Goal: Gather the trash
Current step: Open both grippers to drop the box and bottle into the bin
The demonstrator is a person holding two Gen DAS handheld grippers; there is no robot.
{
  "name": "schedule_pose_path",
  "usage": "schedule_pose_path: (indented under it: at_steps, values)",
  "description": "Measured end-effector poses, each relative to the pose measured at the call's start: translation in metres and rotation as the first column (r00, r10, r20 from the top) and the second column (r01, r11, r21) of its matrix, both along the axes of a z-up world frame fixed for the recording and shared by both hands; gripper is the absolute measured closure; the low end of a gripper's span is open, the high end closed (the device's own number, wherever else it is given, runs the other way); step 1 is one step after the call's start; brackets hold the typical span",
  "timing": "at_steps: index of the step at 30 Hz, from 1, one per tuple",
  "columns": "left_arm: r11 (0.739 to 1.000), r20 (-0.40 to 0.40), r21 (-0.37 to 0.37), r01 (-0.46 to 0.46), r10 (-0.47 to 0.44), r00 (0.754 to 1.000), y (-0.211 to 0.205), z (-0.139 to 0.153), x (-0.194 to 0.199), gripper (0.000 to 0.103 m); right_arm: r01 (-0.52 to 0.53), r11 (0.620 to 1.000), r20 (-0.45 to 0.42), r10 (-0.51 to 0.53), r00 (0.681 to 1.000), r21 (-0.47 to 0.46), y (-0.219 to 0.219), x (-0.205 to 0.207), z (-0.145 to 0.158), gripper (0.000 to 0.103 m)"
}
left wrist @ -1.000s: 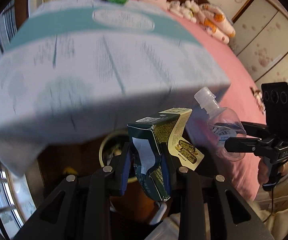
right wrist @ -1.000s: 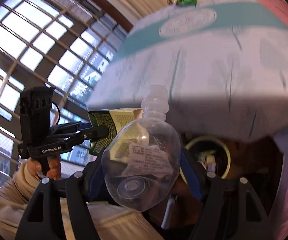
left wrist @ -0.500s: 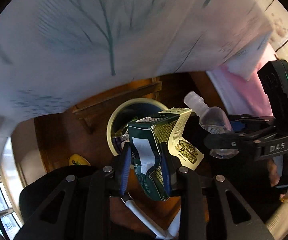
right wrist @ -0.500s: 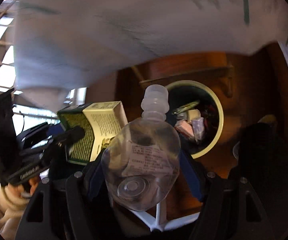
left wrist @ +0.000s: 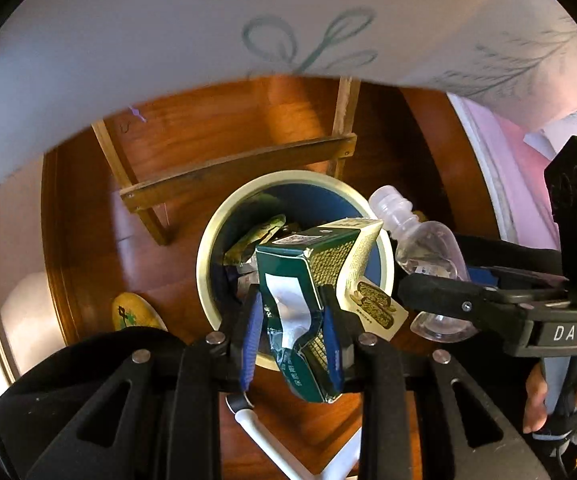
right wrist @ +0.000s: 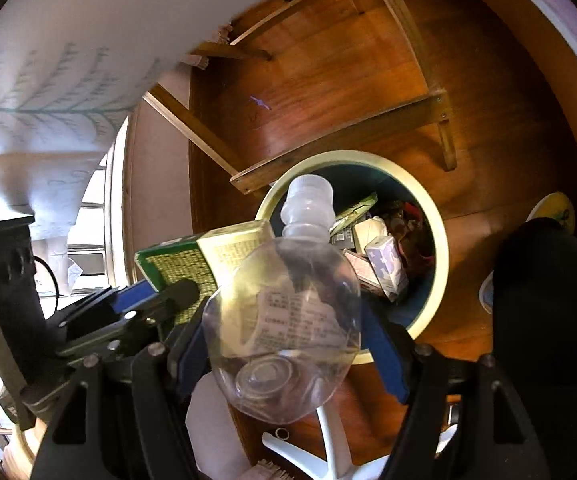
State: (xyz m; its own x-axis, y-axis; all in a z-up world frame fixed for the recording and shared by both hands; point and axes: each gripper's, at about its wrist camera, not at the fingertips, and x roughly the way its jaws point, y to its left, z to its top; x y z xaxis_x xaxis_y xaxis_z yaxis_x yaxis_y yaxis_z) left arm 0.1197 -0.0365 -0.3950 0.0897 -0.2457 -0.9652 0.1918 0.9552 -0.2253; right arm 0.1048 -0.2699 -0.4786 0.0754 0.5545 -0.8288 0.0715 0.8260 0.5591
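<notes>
Left gripper [left wrist: 292,332] clamped on a crushed green carton [left wrist: 308,300], hanging over the 5 o'clock part of the yellow-rimmed bin [left wrist: 204,256]; right gripper [right wrist: 284,344] clamped on a clear plastic bottle [right wrist: 284,312], just outside the rim at about 8 o'clock in its own view. Likely to bounce the bottle off the rim onto the wooden floor [right wrist: 328,80] if let go here. Carton touching or nearly touching the bottle, so liable to snag; bin already part-filled.

Both wrist views look steeply down, sharing the bin [left wrist: 208,256].
</notes>
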Motion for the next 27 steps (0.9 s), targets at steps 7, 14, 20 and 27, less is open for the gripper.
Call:
schedule_pose_path:
  at_steps: [7, 14, 20, 27]
  values:
    - [1.0, -0.019, -0.002, 0.004, -0.004, 1.0, 0.001, -0.003, 0.008, 0.057, 0.02, 1.0, -0.043, -0.021, 0.999, -0.023, 0.003, 0.008, -0.007, 0.028]
    - [1.0, -0.027, 0.018, 0.007, -0.006, 1.0, 0.004, -0.006, 0.006, 0.016, 0.003, 0.995, -0.032, -0.006, 0.999, -0.102, 0.01, 0.007, -0.012, 0.015]
    - [1.0, -0.016, 0.022, -0.015, 0.016, 1.0, 0.01, -0.004, 0.004, 0.011, -0.001, 0.988, -0.022, -0.003, 1.0, -0.158, 0.009, 0.006, -0.013, 0.015]
    - [0.999, -0.013, 0.029, -0.042, 0.042, 0.999, 0.017, -0.005, 0.006, 0.011, -0.019, 0.98, -0.012, 0.017, 1.0, -0.198, 0.011, 0.004, -0.011, 0.015]
